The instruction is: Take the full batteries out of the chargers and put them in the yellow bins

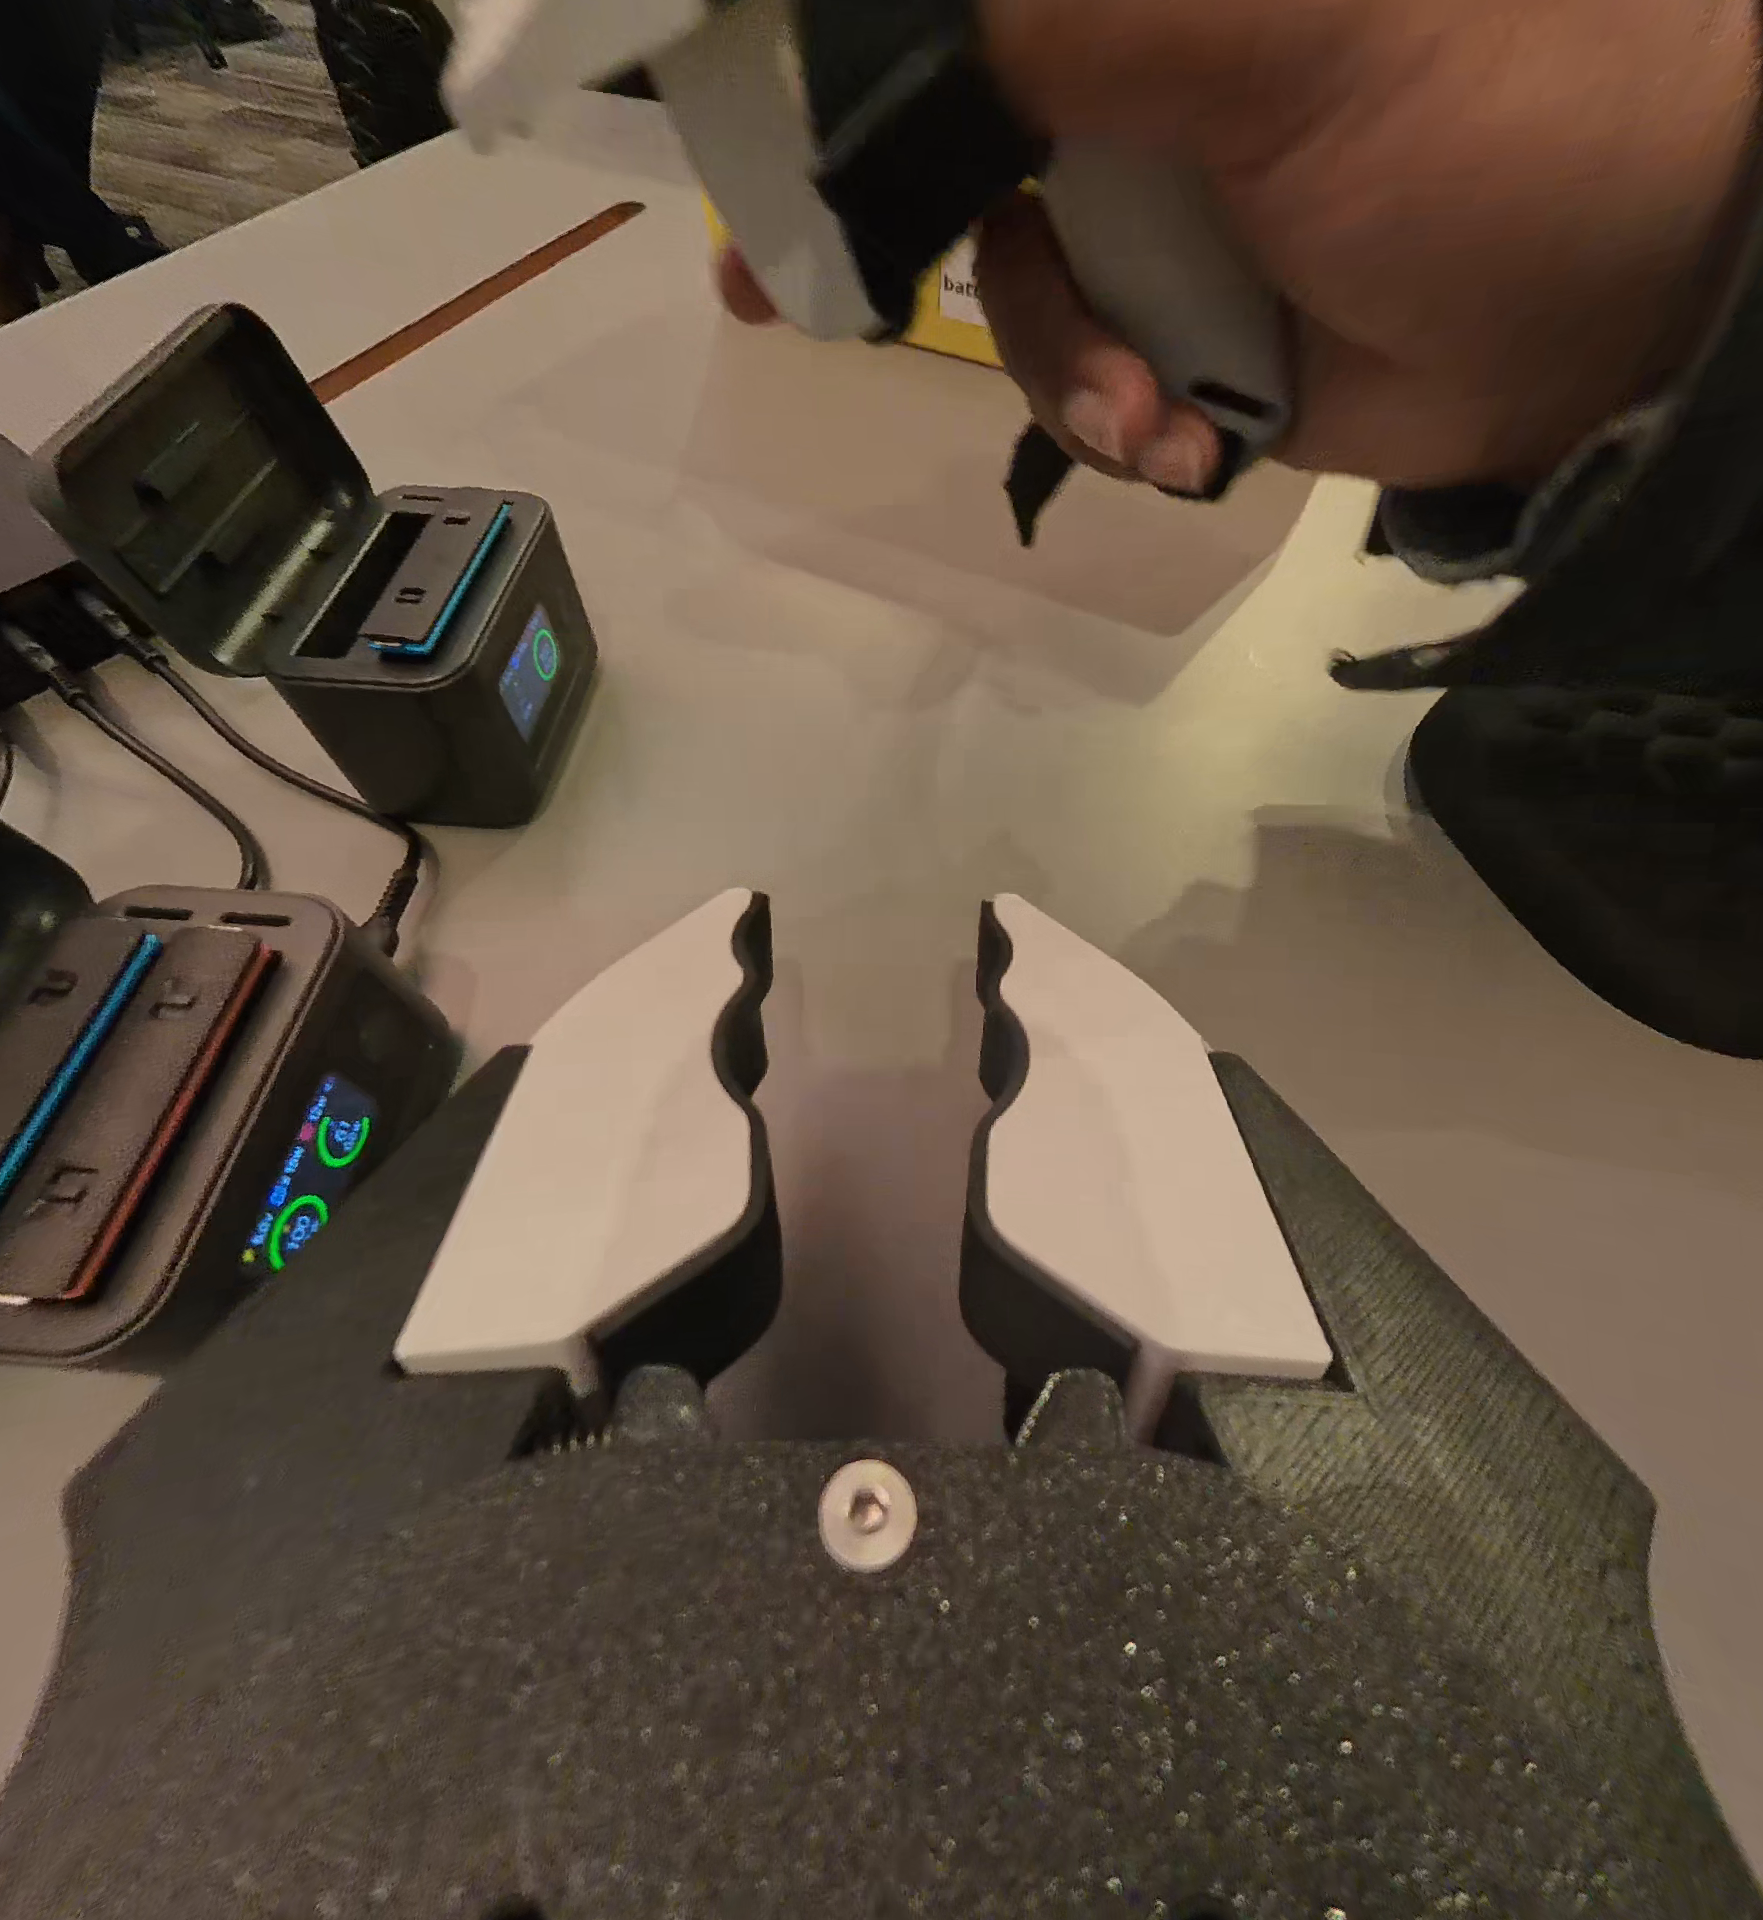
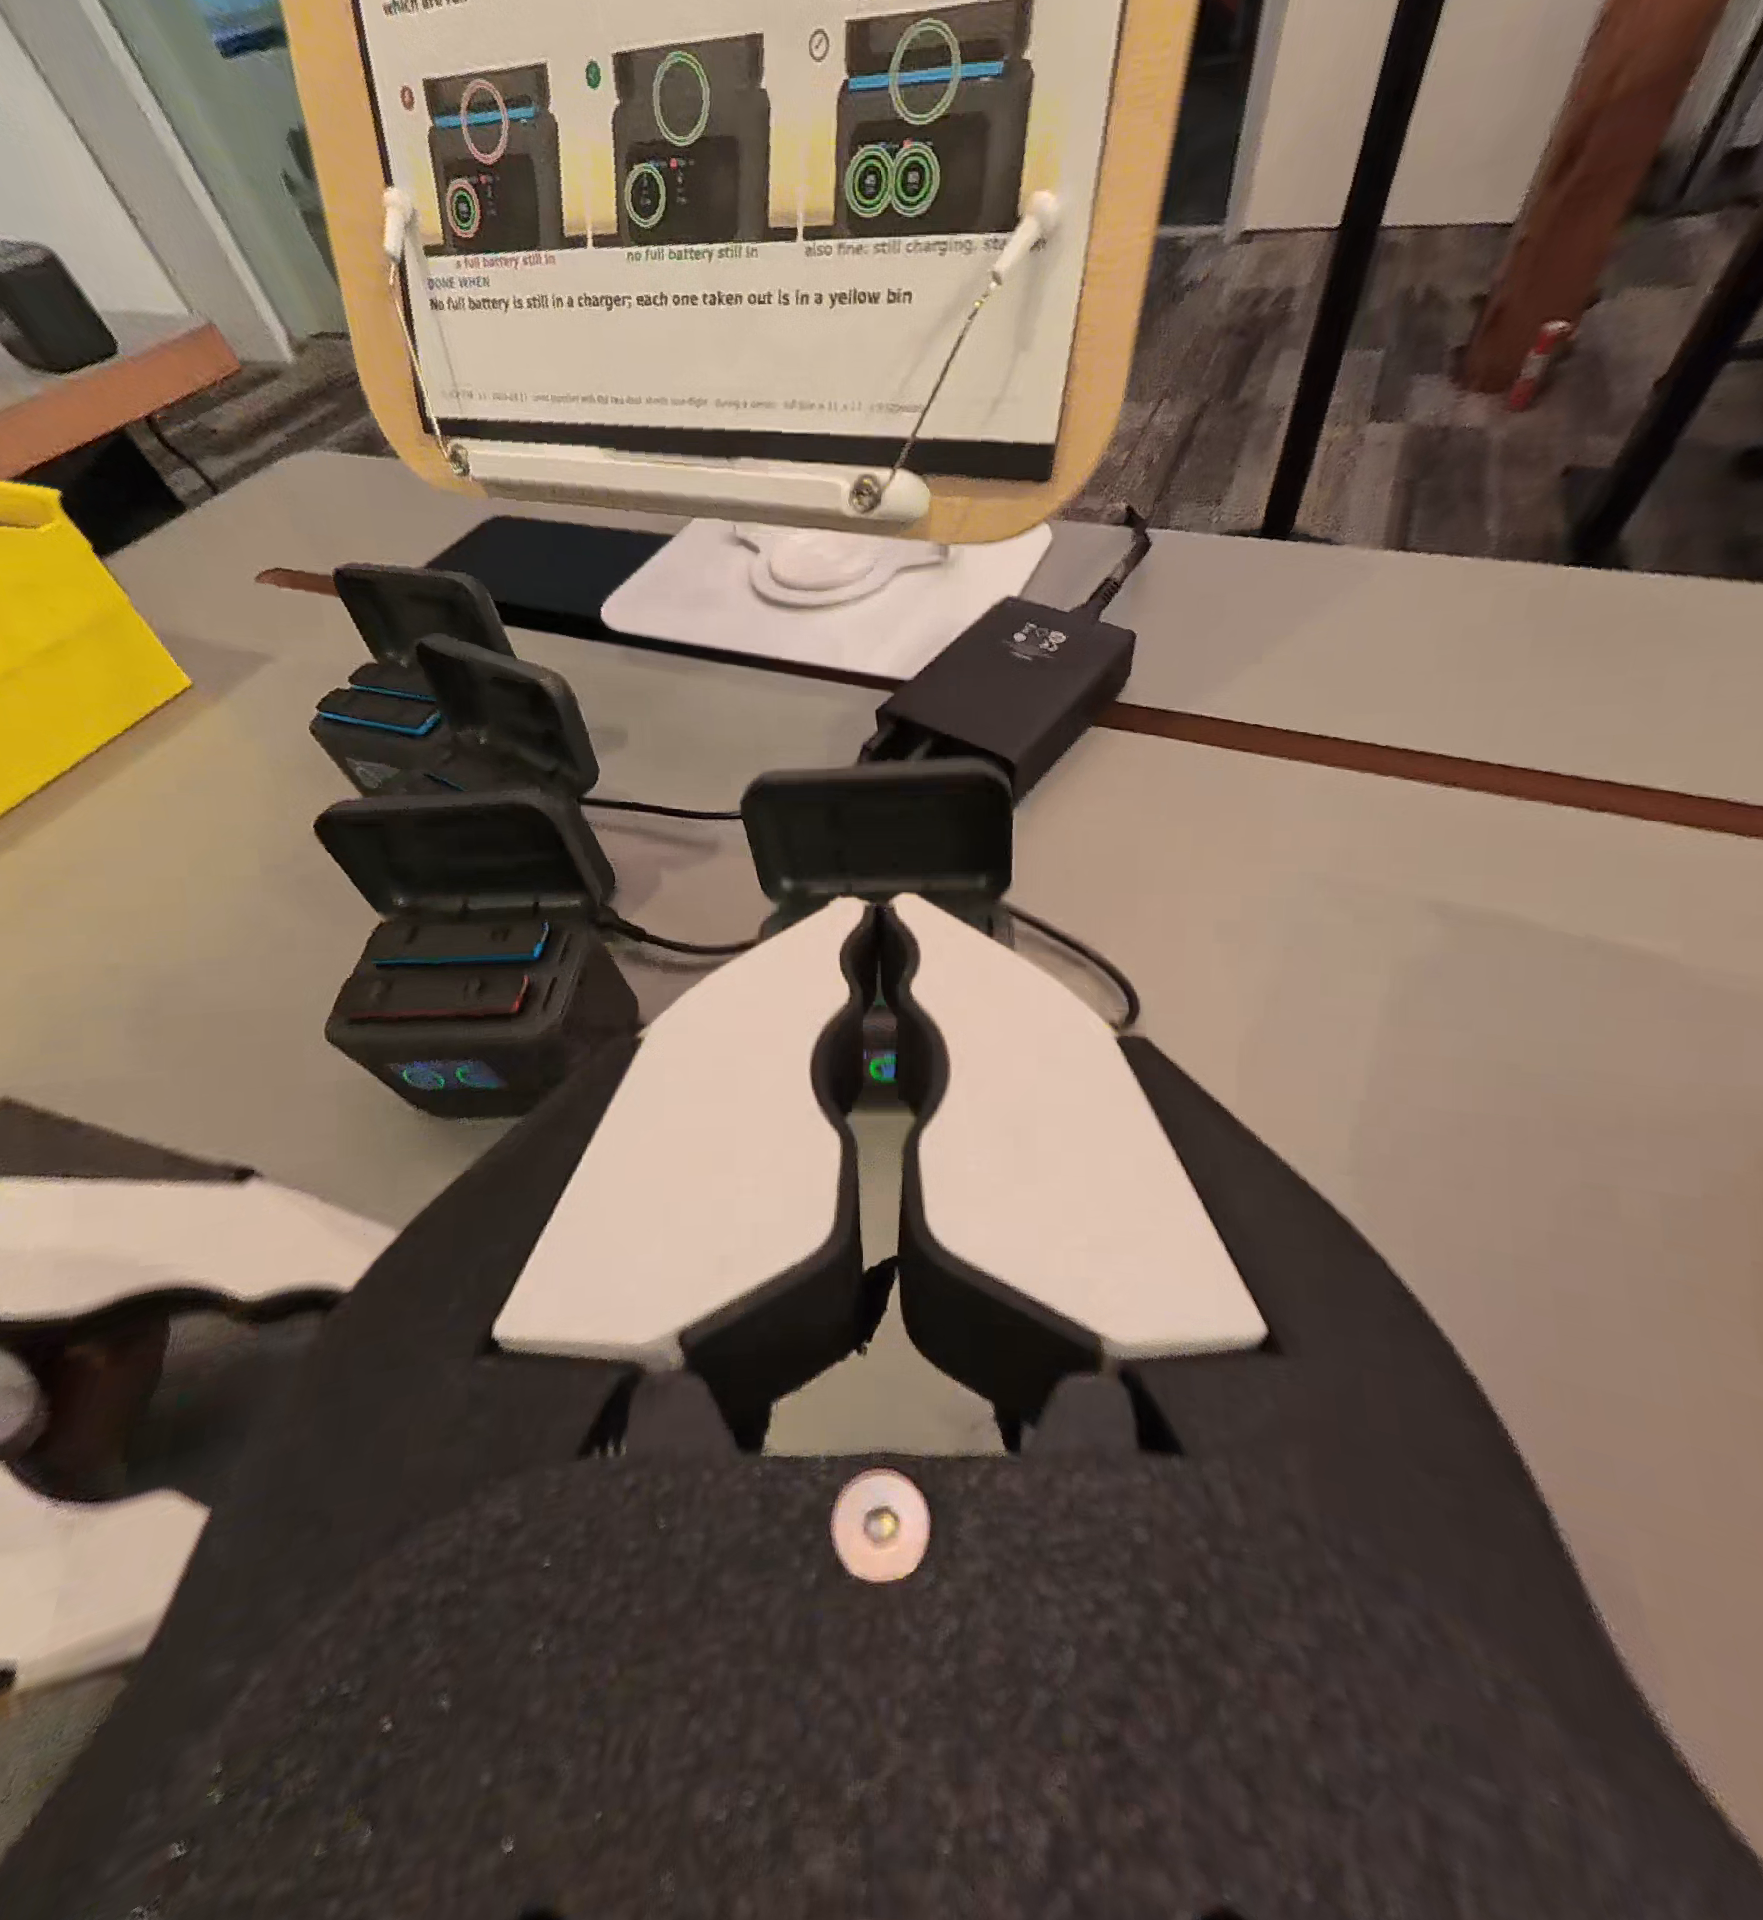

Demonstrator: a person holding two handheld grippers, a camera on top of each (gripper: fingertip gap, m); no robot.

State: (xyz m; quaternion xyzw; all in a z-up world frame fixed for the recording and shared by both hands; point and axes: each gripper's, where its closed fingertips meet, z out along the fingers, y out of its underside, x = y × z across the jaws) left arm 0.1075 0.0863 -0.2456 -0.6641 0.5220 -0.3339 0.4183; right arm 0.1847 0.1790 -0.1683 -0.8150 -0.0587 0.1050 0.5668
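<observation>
My right gripper (image 2: 879, 920), jaws nearly closed and empty, must open before dropping squarely onto the charger (image 2: 882, 831) ahead; my left gripper (image 1: 869, 914) waits wide, empty.

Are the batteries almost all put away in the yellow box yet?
Not yet. One charger has an empty slot, so maybe one is out. The right hand-held gripper is shut over another charger; the left hand-held gripper is open, empty. Batteries still sit in other chargers.
</observation>
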